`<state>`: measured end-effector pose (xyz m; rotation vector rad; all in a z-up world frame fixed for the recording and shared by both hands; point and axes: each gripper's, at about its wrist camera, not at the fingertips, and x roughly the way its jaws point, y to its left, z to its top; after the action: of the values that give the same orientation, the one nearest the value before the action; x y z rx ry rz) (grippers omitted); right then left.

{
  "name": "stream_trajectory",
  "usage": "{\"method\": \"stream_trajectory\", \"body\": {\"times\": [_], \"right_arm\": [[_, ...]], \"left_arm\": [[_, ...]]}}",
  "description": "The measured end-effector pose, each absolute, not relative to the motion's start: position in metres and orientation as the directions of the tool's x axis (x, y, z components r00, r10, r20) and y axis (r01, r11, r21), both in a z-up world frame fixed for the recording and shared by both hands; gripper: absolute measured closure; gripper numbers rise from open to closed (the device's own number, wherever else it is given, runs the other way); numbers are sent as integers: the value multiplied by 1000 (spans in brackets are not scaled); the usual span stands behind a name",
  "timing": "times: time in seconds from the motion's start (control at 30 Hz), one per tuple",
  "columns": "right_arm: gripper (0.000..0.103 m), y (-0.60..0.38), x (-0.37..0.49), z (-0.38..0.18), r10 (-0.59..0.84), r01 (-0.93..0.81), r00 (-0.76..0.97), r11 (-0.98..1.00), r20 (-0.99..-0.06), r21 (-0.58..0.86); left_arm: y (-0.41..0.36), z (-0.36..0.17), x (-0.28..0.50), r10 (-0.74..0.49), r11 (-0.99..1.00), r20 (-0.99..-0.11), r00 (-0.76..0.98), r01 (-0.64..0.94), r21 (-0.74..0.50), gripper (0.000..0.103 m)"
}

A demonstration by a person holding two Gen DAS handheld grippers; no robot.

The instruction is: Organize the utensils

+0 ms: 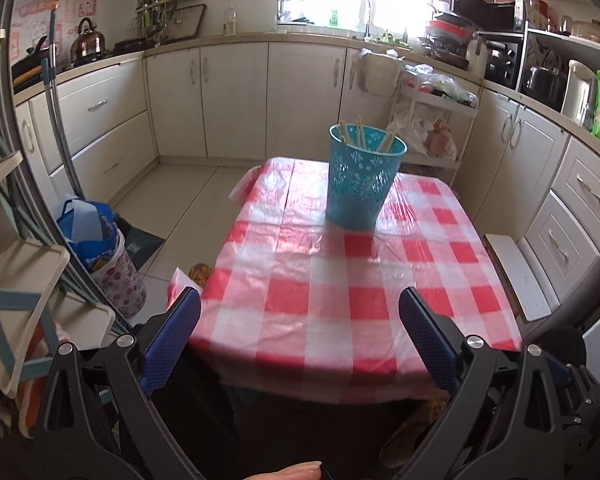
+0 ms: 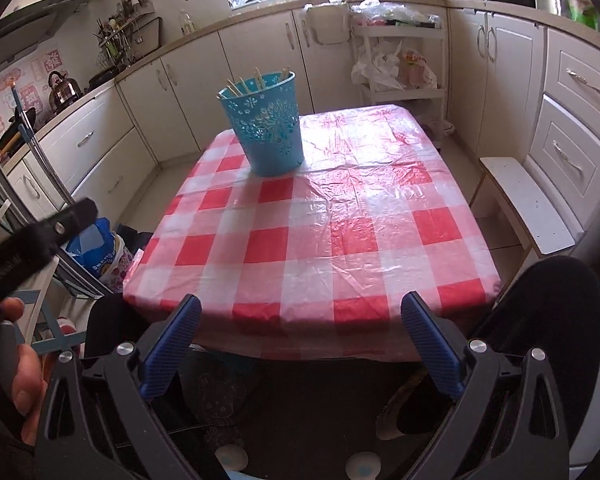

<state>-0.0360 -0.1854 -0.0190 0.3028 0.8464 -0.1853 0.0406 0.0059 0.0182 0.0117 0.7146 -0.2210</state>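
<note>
Table (image 1: 340, 320) with a red-and-white checked cloth fills the centre of both wrist views. Basket (image 1: 364, 178), turquoise and perforated, stands upright on the cloth toward the far edge, upper centre in the left view and upper left of centre (image 2: 266, 132) in the right view. Utensils (image 1: 360, 134), pale sticks, lean inside it with their tips above the rim. The rest of the cloth is bare from the basket to the near edge.

Left gripper (image 1: 300, 312) hangs at the near edge, lower frame, jaws spread wide with nothing between them; its left finger overhangs the table's near left corner. Right gripper (image 2: 300, 314) sits likewise at the near edge, jaws spread wide and empty. Hand (image 2: 16, 368) at lower left of the right view grips a dark handle.

Bench (image 2: 528, 204), white, lies just beside the table's right edge. Floor (image 1: 172, 208) is open between the table's left edge and the cabinets (image 1: 236, 96); a blue bag (image 1: 86, 232) stands near the lower left.
</note>
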Motion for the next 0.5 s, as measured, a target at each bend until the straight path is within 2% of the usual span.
{"method": "stream_trajectory", "body": {"times": [0.23, 0.33, 0.5], "right_arm": [[7, -166, -80, -5, -86, 263, 711, 953, -698, 151], [7, -159, -85, -5, -66, 228, 698, 964, -713, 134], [7, -157, -88, -8, -47, 222, 684, 964, -728, 146]], "left_arm": [[10, 10, 7, -233, 961, -711, 663, 271, -62, 8], [10, 6, -3, -217, 957, -735, 642, 289, -31, 8], [11, 5, -15, -186, 964, -718, 671, 267, 1, 8]]}}
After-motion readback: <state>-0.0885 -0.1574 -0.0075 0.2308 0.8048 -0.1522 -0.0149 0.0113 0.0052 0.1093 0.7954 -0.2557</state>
